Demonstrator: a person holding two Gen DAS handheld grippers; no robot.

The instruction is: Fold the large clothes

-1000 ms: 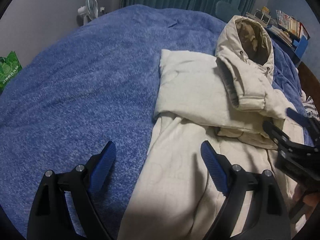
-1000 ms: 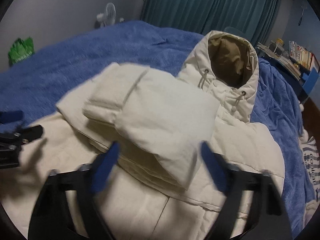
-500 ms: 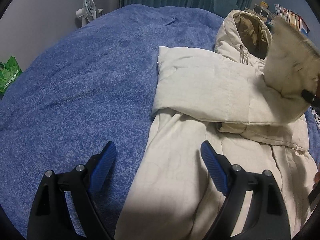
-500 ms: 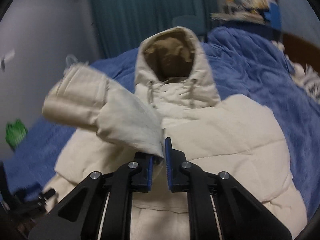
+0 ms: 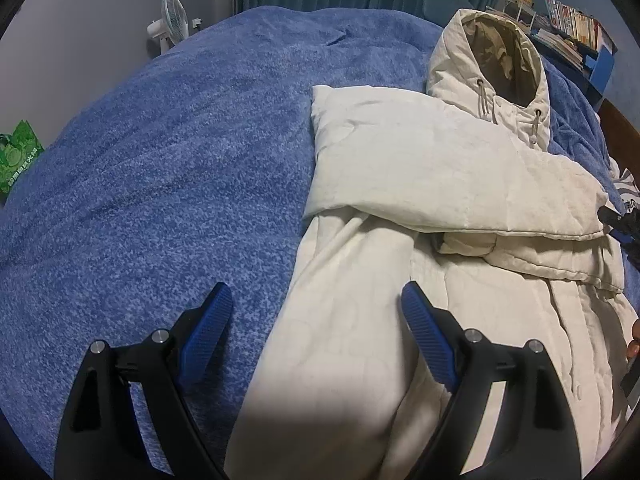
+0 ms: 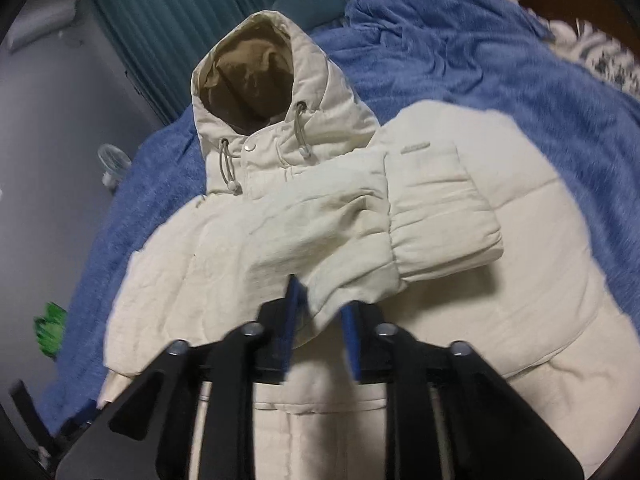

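My right tool (image 6: 318,320) has carried the sleeve (image 6: 340,236) across the hooded jacket (image 6: 500,288); its jaws are opening, cuff seemingly still between them. My left tool (image 5: 316,320) hangs wide, empty.

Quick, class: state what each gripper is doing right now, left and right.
Left gripper: open wide, holding nothing, above the jacket's edge.
Right gripper: jaws opening, the sleeve cuff between them, seemingly being let go.

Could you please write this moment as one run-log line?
stage: sleeve laid across jacket chest | right gripper: opening, sleeve cuff between jaws | left gripper: open, empty | surface: blue blanket
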